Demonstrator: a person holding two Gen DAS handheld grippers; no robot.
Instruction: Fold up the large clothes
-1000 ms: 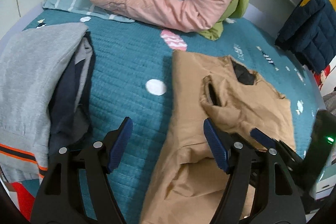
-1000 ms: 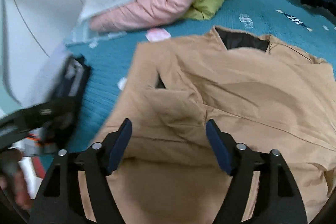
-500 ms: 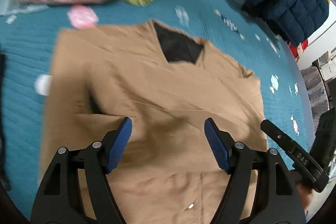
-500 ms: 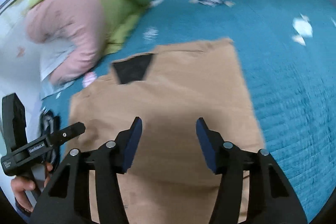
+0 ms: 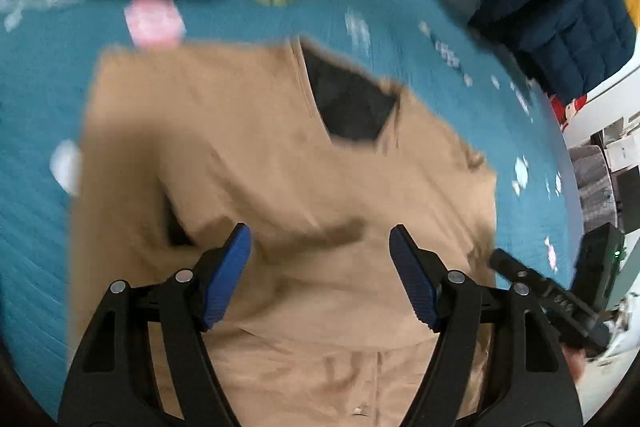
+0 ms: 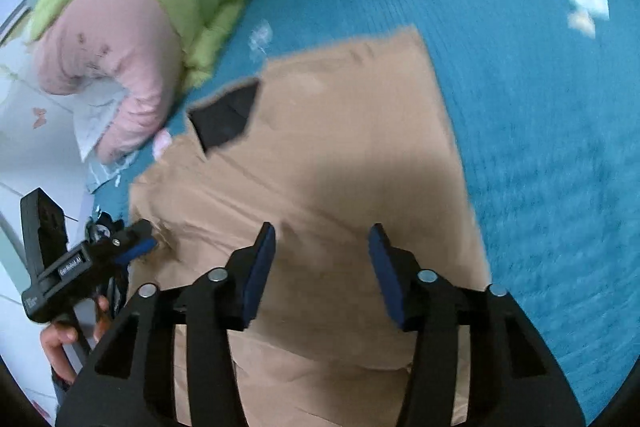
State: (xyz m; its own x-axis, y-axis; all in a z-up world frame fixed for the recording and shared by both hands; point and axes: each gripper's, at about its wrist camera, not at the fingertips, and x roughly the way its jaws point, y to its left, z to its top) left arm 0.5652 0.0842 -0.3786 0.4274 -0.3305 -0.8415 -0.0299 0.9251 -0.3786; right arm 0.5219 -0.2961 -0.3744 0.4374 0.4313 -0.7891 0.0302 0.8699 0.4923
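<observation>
the tan jacket (image 5: 280, 163) lies spread flat on the teal bed (image 6: 540, 107), collar with dark lining toward the pink and green bedding (image 6: 132, 27). it looks soft, limp and fairly thick, best pinched at a side edge or hem. left gripper (image 5: 320, 267) and right gripper (image 6: 322, 267) hang over it, fingers apart and empty. motion blur hides seams; the hem is cut off below.

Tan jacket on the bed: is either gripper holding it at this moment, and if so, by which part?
Nothing is held. The left gripper and right gripper both hover open above the tan jacket, with no fabric between their fingers.
</observation>
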